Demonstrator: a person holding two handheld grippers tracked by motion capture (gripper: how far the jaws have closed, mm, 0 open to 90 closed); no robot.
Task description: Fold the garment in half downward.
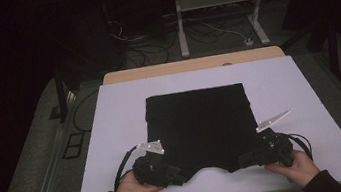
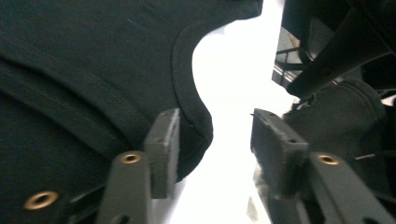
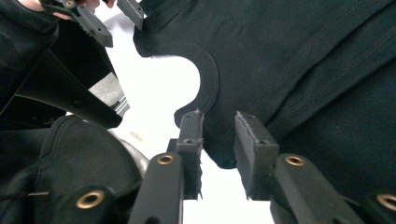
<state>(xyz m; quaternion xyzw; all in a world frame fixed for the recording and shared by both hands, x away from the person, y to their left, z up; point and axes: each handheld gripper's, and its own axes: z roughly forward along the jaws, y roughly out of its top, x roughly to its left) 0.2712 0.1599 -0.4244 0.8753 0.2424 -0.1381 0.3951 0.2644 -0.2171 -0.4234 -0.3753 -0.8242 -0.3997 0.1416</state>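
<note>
A black garment (image 1: pixel 198 127) lies flat in the middle of the white tabletop (image 1: pixel 113 134), folded into a rough square, its curved neckline on the edge nearest the person. The left gripper (image 2: pixel 212 135) sits at the garment's near left corner, fingers (image 2: pixel 163 144) spread apart, one resting over the cloth by the collar band and the other over bare tabletop. The right gripper (image 3: pixel 218 140) is at the near right corner, its fingers (image 3: pixel 254 149) also released, with the garment's edge lying in the gap between them but not pinched. A hand (image 1: pixel 130 186) holds each tool from the near side, and the neckline curves between the two grippers.
</note>
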